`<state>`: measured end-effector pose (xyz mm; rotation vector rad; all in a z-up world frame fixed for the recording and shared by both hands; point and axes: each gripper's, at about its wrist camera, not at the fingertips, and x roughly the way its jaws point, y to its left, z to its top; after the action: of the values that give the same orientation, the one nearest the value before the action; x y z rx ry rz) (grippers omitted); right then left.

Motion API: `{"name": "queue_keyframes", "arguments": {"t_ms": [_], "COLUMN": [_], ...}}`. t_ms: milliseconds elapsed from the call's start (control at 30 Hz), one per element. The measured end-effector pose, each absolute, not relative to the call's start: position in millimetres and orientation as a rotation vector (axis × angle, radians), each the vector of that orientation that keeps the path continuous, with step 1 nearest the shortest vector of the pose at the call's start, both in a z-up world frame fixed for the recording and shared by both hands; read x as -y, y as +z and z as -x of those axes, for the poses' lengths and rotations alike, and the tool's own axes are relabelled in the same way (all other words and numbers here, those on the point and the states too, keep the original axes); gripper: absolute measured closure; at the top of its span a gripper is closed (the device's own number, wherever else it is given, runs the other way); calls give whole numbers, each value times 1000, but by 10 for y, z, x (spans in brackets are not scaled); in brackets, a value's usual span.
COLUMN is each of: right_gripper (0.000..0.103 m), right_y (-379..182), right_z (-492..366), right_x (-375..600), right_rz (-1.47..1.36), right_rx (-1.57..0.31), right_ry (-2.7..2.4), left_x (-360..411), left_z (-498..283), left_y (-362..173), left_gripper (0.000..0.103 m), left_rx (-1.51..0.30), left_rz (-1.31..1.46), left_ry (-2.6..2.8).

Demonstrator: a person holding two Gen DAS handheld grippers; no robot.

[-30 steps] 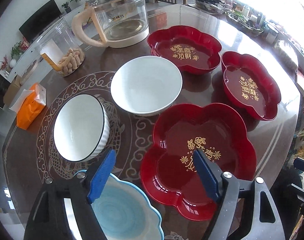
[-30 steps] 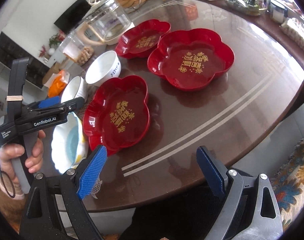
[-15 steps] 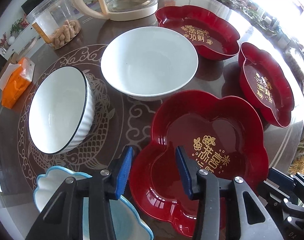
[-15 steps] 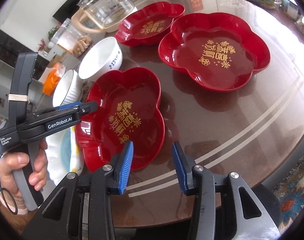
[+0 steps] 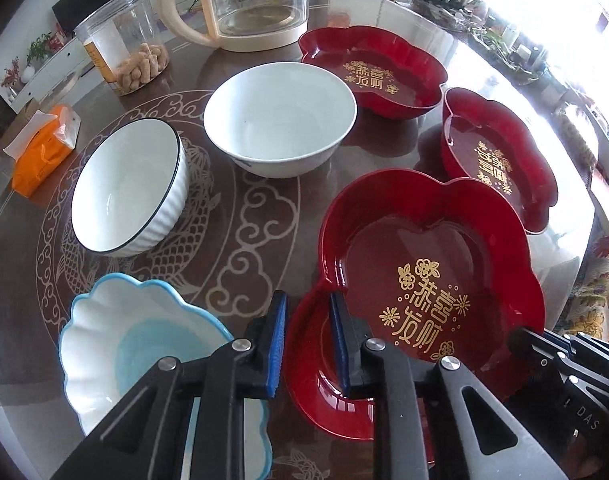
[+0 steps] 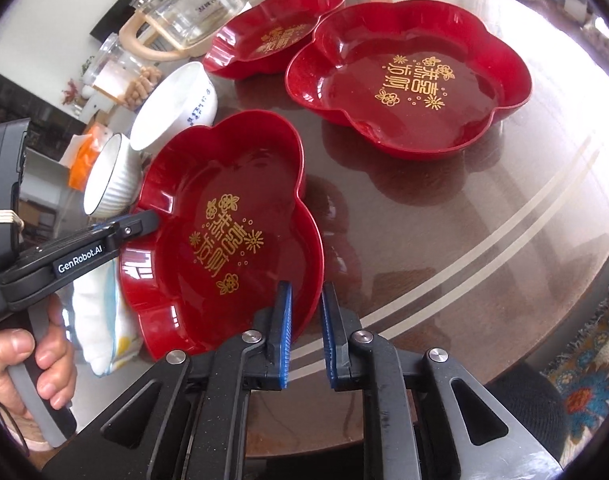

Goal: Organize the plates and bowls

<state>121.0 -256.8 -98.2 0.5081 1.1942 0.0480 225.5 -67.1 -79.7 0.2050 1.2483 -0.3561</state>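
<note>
The left gripper (image 5: 307, 340) points steeply down, its blue-padded jaws closing, with the rim of the near red plate (image 5: 424, 264) standing between them at the plate's 9 o'clock edge. The right gripper (image 6: 306, 332) also tilts steeply down, its jaws closing around the same plate's rim at about 5 o'clock in the right wrist view. Whether the pads already press on the rim cannot be told in either view. In the right wrist view a hand (image 6: 32, 364) wraps the left gripper's grey handle, fingers curled round it.
</note>
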Motion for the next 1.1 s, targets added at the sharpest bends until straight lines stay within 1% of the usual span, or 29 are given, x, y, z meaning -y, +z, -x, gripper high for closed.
{"name": "queue_keyframes", "arguments": {"t_ms": [200,333,400,600,767,800,833,867,900,933,967,1000,1033,1067,1100], "right_gripper": [87,87,87,87,87,87,87,87,87,85,84,78,60,50,39], "right_y": [-651,-524,-570,-1001,-1115,-1126,-1135,-1137,-1134,-1124,-1109,-1092,-1070,-1038,-989], "right_z": [-875,-818,-857,-986,-1000,-1010,-1023,-1033,-1042,-1049,-1045,-1039,-1032,-1014,-986], "right_x": [2782,2856,2879,2894,2900,2904,2904,2901,2892,2882,2880,2886,2897,2916,2930], "right_rz": [-460,-401,-372,-353,-353,-353,-351,-346,-336,-327,-321,-316,-320,-330,-339], "right_rx": [-1175,-1163,-1174,-1225,-1201,-1197,-1193,-1188,-1183,-1172,-1160,-1149,-1139,-1122,-1098], "right_ry": [59,49,39,11,1,0,-1,-2,-6,-7,-10,-17,-19,-20,-24], "left_x": [734,763,812,837,841,834,826,817,800,774,737,693,641,585,534], "left_z": [-1587,-1291,-1209,-1217,-1195,-1197,-1188,-1180,-1178,-1180,-1179,-1178,-1179,-1184,-1182], "left_y": [-593,-579,-609,-866,-1001,-1030,-1051,-1062,-1063,-1051,-1023,-975,-912,-836,-754], "left_gripper": [82,82,82,82,82,80,79,74,62,55,41,30,27,22,20], "left_rx": [-1212,-1184,-1164,-1179,-1179,-1180,-1178,-1175,-1169,-1160,-1144,-1120,-1091,-1060,-1030], "left_rz": [-140,-98,-108,-84,-92,-88,-83,-85,-86,-79,-65,-46,-27,-7,12], "left_ry": [-416,-429,-418,-389,-385,-383,-384,-380,-373,-366,-360,-351,-336,-321,-310]}}
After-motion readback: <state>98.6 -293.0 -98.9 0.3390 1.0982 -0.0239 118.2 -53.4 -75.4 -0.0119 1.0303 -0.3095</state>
